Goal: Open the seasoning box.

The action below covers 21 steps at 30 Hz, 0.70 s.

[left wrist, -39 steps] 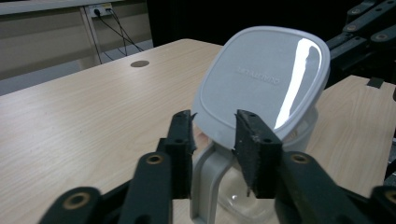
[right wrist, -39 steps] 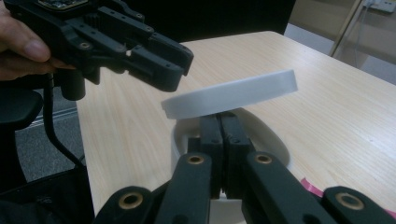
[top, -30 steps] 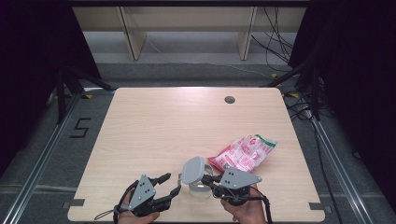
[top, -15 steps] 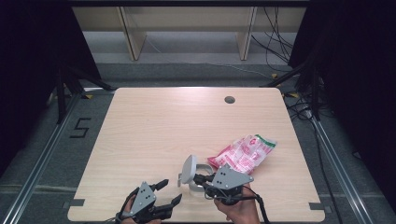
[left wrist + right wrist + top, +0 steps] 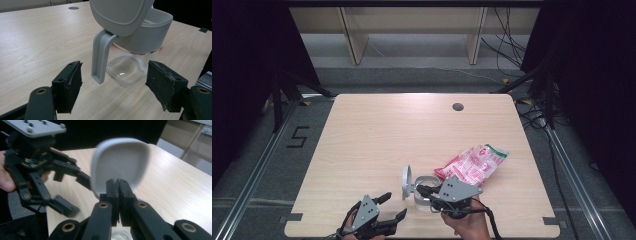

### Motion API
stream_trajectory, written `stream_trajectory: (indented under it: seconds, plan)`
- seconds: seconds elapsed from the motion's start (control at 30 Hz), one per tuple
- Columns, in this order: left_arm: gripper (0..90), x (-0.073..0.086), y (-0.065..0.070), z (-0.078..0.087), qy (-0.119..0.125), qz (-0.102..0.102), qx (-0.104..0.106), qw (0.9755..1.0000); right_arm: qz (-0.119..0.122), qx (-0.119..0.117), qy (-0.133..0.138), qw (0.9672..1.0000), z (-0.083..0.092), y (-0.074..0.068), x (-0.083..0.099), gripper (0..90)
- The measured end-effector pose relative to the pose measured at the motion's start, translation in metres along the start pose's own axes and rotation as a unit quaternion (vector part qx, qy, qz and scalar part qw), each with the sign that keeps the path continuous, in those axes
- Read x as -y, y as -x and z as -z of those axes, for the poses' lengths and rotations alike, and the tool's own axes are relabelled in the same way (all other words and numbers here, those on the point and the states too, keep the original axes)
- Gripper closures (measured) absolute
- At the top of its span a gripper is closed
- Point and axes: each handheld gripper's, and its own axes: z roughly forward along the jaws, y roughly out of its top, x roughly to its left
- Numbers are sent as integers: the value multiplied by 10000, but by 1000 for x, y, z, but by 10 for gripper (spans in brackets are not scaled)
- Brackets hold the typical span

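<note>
Partly blurred lid (image 5: 117, 162) above clear jar (image 5: 127, 70).

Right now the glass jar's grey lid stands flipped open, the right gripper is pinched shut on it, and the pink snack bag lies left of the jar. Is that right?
Not quite: the pink snack bag lies right of the glass jar, as the high view shows. The grey lid stands open, with the right gripper shut on it.

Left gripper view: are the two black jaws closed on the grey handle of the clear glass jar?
No: the left gripper stands open, and the grey handle of the clear glass jar hangs between its pads untouched.
</note>
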Motion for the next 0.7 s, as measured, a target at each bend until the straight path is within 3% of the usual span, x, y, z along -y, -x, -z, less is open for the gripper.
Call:
stream_trajectory:
  seconds: [0.03, 0.07, 0.1, 0.17, 0.2, 0.27, 0.3, 0.4, 0.43, 0.47, 0.5, 0.53, 0.57, 0.6, 0.63, 0.7]
  plan:
    - [276, 0, -1, 0, 24, -51, 38, 10000, -54, 11, -31, 10000, 4, 3, 2, 864]
    - [276, 0, -1, 2, 22, -49, 20, 10000, -244, 231, -12, 9994, 13, 8, 8, 841]
    - [275, -1, -4, 3, 1, -219, 2, 9998, -147, 379, -42, 9992, 19, 12, 11, 822]
    - [274, 0, -3, 3, 38, -127, -18, 9999, -129, 498, -108, 9986, 24, 15, 14, 800]
    - [272, 0, -3, 4, -21, -90, -74, 9999, -249, 595, -56, 9979, 27, 17, 18, 782]
    - [272, 0, -3, 4, 54, -148, 19, 9999, -426, 823, -105, 9956, 40, 26, 30, 716]
    - [272, -1, -3, 3, 90, -140, 37, 9999, -426, 823, -105, 9956, 40, 26, 30, 716]
    - [268, 0, -2, 3, 12, -174, 11, 9998, -620, 1007, -219, 9927, 54, 33, 44, 665]
    - [264, 0, 0, 3, 33, -8, -14, 10000, -849, 1106, -283, 9898, 61, 35, 49, 616]
    - [264, 0, 0, 3, 48, -24, -23, 10000, -849, 1106, -283, 9898, 61, 35, 49, 616]
    - [263, -1, -2, 3, 42, -179, -20, 9998, -933, 1330, -237, 9864, 67, 38, 54, 558]
    - [261, 0, -1, 3, 42, -140, -36, 9999, -1083, 1279, -316, 9854, 69, 38, 55, 540]
    - [259, 0, -1, 3, 60, -75, -26, 9999, -1036, 1334, -318, 9851, 71, 41, 58, 521]
    - [259, 0, -1, 3, 60, -75, -26, 9999, -1141, 1360, -312, 9836, 73, 42, 61, 501]
    - [258, 0, -1, 4, 57, -81, -30, 9999, -1303, 1465, -374, 9799, 76, 42, 62, 478]
    - [257, 0, -1, 5, 88, -53, -48, 9999, -1280, 1529, -344, 9793, 77, 45, 65, 462]
